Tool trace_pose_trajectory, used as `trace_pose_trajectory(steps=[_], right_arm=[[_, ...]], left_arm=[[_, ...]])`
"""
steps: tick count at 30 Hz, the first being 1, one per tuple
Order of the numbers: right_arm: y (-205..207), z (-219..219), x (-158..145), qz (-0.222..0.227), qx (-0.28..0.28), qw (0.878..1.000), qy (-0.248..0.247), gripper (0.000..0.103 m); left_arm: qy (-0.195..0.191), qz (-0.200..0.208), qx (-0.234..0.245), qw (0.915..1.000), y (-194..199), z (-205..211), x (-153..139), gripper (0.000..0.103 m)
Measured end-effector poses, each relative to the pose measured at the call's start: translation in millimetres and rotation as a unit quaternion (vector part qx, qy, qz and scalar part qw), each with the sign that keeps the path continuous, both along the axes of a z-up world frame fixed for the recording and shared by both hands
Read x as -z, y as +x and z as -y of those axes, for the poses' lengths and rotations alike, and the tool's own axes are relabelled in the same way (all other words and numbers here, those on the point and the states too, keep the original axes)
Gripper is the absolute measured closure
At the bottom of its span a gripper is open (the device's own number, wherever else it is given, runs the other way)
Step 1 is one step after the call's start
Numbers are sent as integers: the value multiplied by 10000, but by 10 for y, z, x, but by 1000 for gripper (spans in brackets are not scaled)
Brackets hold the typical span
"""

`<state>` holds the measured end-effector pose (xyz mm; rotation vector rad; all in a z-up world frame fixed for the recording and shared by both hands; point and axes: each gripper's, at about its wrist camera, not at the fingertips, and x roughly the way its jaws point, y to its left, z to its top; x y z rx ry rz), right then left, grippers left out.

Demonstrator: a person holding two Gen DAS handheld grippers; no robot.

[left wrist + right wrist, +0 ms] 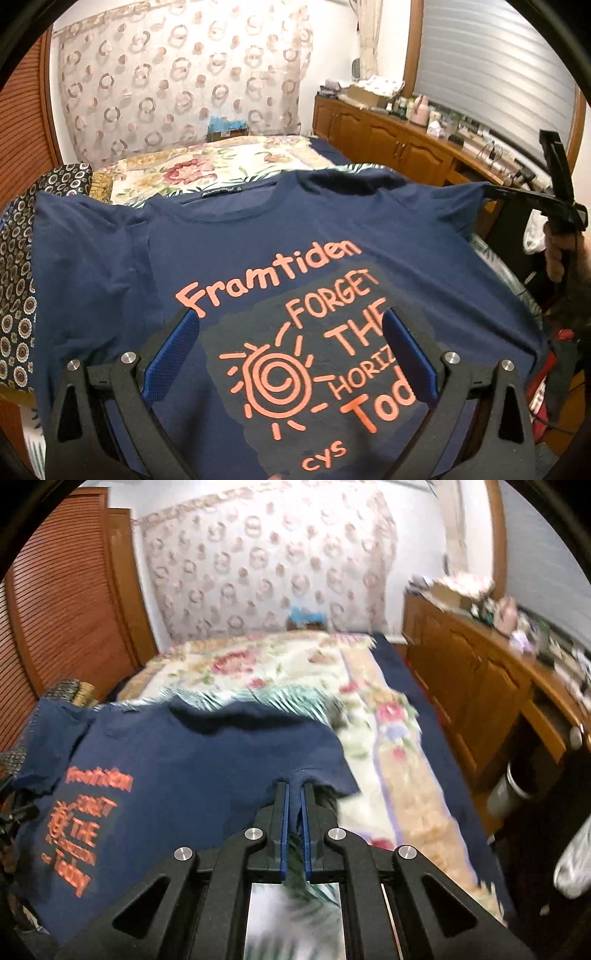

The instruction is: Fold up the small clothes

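Across the bed point(373, 709) the navy T-shirt point(258, 236) lies print-up, collar away from me, its long axis running from me toward the headboard. My right hand-held gripper point(293, 794) pinches its right sleeve edge, pads nearly closed on cloth; my left hand-held gripper point(288, 332) hovers spread wide above the chest print. Orange lettering reads "Framtiden", "FORGET THE HORIZ…", "Today", "cys".
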<state>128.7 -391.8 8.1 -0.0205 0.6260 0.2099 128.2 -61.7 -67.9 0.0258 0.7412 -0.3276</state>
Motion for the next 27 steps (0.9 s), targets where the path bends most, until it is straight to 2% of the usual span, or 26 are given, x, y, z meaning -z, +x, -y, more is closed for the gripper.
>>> trace_pose_trajectory(steps=[7, 11, 14, 17, 20, 25, 27], right_arm=[[-109, -728, -273, 453, -927, 9946, -40, 98], [-273, -1182, -218, 342, -1691, 9850, 50, 98], [-380, -1353, -81, 210, -1913, 9812, -160, 98], [-386, -1324, 19, 119, -1809, 9831, -240, 98], [-305, -1151, 81, 68, -1386, 9898, -317, 97], [26, -853, 149, -231, -658, 9971, -305, 87], [158, -668, 249, -395, -349, 9981, -315, 79]], left_arm=[[-239, 138, -126, 9995, -64, -115, -64, 3], [-376, 206, -140, 9990, -123, -178, -79, 3], [-383, 212, -142, 9989, -146, -192, -66, 3], [-425, 191, -98, 9989, -161, -187, -44, 3], [-461, 181, -76, 9987, -153, -164, -27, 3], [-493, 141, -21, 9987, -162, -127, 19, 3], [-486, 119, 7, 9987, -162, -106, 40, 3]])
